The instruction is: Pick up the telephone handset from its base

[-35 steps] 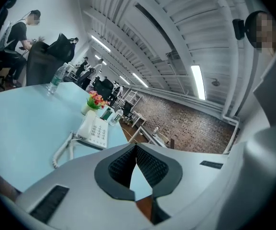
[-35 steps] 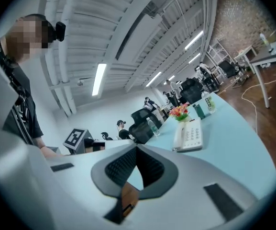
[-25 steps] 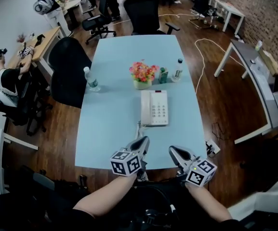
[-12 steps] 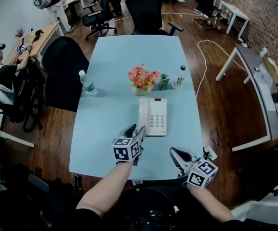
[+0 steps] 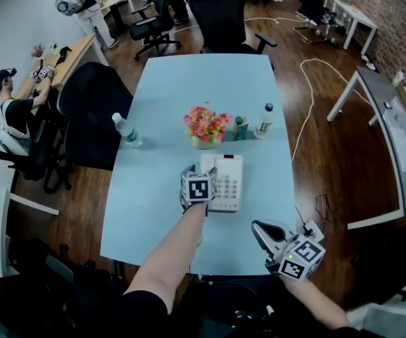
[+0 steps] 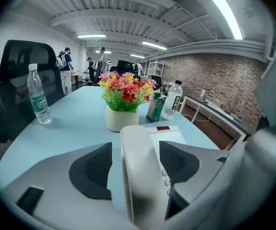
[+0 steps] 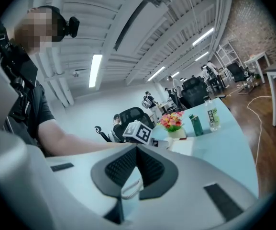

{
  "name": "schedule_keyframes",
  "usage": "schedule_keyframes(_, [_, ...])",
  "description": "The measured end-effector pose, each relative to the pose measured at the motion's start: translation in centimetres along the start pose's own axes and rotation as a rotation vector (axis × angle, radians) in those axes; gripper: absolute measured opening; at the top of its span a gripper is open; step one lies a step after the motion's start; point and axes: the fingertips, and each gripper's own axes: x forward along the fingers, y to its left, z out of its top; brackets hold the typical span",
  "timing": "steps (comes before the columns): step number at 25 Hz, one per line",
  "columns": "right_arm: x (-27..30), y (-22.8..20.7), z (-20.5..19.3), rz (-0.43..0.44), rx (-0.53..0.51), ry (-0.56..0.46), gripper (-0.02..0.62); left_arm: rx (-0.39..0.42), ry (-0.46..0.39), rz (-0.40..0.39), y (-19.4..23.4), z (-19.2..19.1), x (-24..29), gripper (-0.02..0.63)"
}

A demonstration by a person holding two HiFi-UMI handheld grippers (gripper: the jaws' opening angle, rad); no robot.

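The left tool (image 6: 135,163) points down at the counter (image 5: 153,189) with its jaws opening, and the telephone handset (image 6: 140,181) stands between the two dark pads. Bare blue counter shows between the pad at frame left and the handset. The pad at frame right is partly overlapped by the handset, so any gap there is hard to judge. The handset lies in its cradle on the left side of the base (image 6: 169,134). Its long axis runs straight away from the camera, toward the white flowerpot (image 6: 121,120) at the middle of the left gripper view. Its near end is blurred and cut off at the lower edge of that frame. In the head view it runs up and down the frame, and the marker cube and jaws cover nearly all of it. Only a few keypad buttons peep out beside the jaw at frame right. The right tool (image 5: 260,229) hangs low at the lower right of the head view, well apart from the telephone. Its pads meet at their tips with nothing gripped. A loop of coiled cord (image 7: 129,189) shows through the slit below the tips, and how close it lies cannot be told. Beyond the pot stand a green carton (image 6: 155,109) and a bottle (image 6: 172,101). Another bottle (image 6: 37,97) is at the left.
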Motion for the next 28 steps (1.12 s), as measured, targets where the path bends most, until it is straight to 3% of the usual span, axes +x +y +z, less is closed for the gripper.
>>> schedule_keyframes(5, [-1.3,-1.7,-0.7,-0.029,0.025,-0.005,0.017,0.005,0.062,0.040,0.6,-0.9,2.6,0.305])
schedule_keyframes(9, [-2.3,-2.7,-0.7,-0.065,0.044,-0.022,0.017,-0.018,0.073,0.019,0.5,-1.1,3.2,0.305])
schedule_keyframes(16, [-2.5,-2.6,-0.8,-0.081,0.059,-0.048,0.017,-0.058,0.025,-0.035,-0.4,0.5,2.3,0.258])
schedule_keyframes(21, [-2.1,-1.2,-0.7,-0.073,0.041,-0.042,0.017,-0.158,0.005,-0.090,0.2,0.8,0.7,0.239])
schedule_keyframes(28, [-0.8,0.8,0.2,-0.058,0.019,-0.080,0.017,-0.237,-0.141,-0.224,0.7,3.0,-6.1,0.238])
